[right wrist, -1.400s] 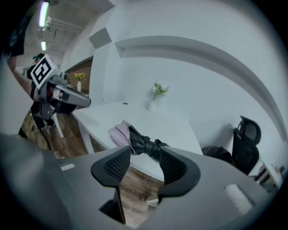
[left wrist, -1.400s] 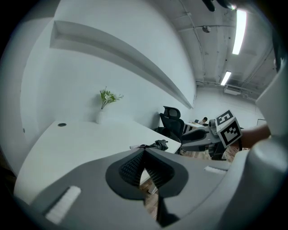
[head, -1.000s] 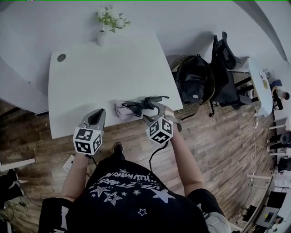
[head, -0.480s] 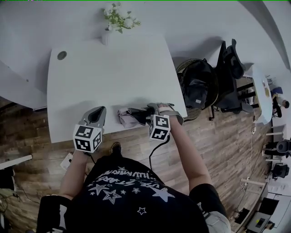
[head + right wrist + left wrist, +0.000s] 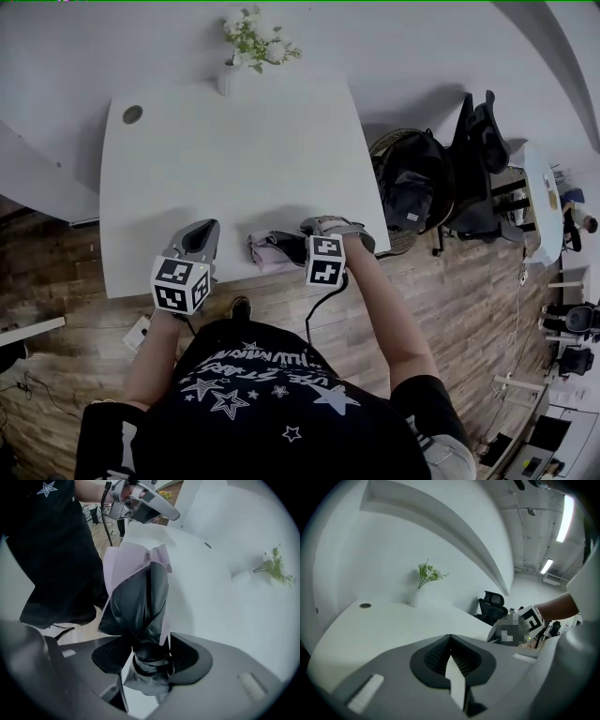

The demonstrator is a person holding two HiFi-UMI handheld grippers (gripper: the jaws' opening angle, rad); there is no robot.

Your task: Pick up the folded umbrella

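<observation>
The folded umbrella (image 5: 274, 251), black with a pale pink cover, lies near the front edge of the white table (image 5: 234, 159). My right gripper (image 5: 314, 234) points steeply down over its right end. In the right gripper view the umbrella (image 5: 140, 597) runs away from the jaws, and its tied black neck sits between them. The right gripper (image 5: 149, 656) is closing around that neck; its pads stand close on both sides, and I see no firm press. My left gripper (image 5: 204, 228) hovers left of the umbrella, apart from it, shut on nothing (image 5: 451, 641).
A white vase of flowers (image 5: 246, 47) stands at the table's far edge, with a round cable hole (image 5: 132, 114) at the far left. A chair holding a black backpack (image 5: 412, 183) stands right of the table. Wooden floor lies below the front edge.
My right gripper has tipped from slanting to pointing almost straight down and has sunk onto the umbrella's right end. The left gripper has drifted slightly toward the table.
</observation>
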